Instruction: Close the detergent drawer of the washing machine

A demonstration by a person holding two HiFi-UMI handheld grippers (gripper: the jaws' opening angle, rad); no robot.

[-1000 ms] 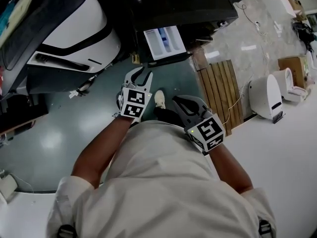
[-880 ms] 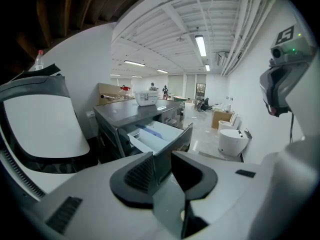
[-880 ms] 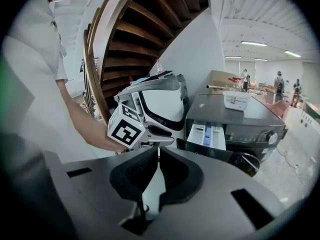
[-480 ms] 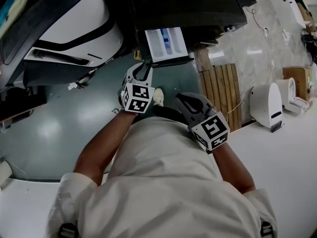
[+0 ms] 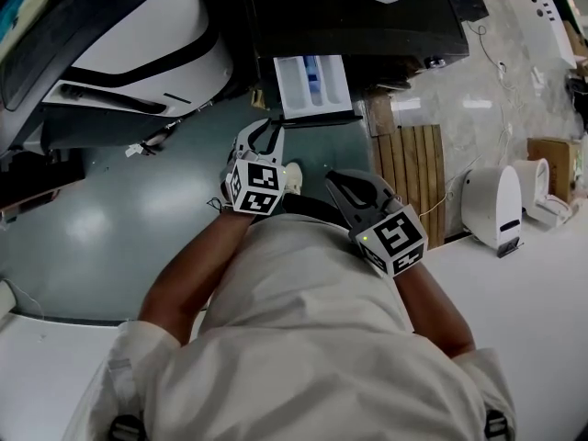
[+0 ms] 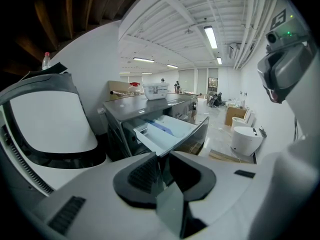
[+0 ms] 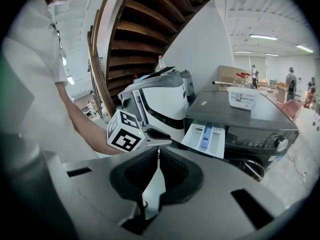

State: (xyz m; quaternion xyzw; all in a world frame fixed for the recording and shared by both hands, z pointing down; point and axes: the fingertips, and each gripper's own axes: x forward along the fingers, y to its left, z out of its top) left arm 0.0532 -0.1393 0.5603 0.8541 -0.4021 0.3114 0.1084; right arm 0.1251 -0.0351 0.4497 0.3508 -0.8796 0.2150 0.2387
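Just one detergent drawer [image 5: 312, 85]; left tool [image 5: 266, 129], right tool [image 5: 331, 182].

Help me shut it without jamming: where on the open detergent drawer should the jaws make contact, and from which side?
The dark front panel, mid-width, from the front. The detergent drawer juts straight out of the washing machine, so a centred, square push should slide it in evenly.
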